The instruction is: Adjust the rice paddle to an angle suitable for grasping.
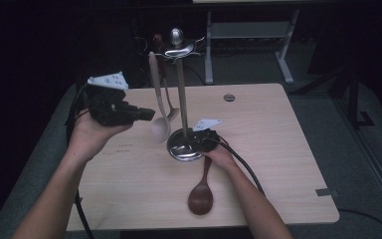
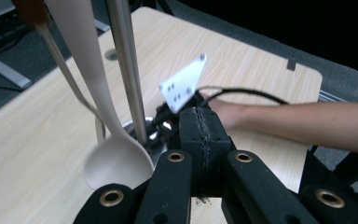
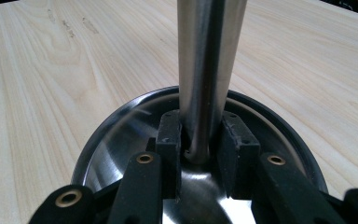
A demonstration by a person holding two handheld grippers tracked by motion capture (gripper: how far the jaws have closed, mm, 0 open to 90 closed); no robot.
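One metal utensil stand (image 1: 181,99) rises near the middle of the worktop (image 1: 278,164), its round base (image 3: 116,135) flat on the wood and its pole (image 3: 207,70) upright. The right tool (image 3: 199,140) is clenched on the foot of that pole, one jaw pressed to each side just above the base. In the high view the right tool (image 1: 205,137) sits at the right edge of the base.

Two utensils hang from the top of the stand: one pale ladle (image 1: 158,107) on its left, and one thinner metal spoon (image 1: 169,102) partly hidden behind the ladle, its bowl hard to make out. One dark wooden spoon (image 1: 201,194) lies flat near the front edge of the worktop, its handle end covered by the right hand (image 1: 222,157).

The left tool (image 1: 146,114) is held up in the air left of the stand, just beside the ladle; its jaws are closed together on nothing (image 2: 203,140). The ladle's bowl (image 2: 119,163) is blurred there.
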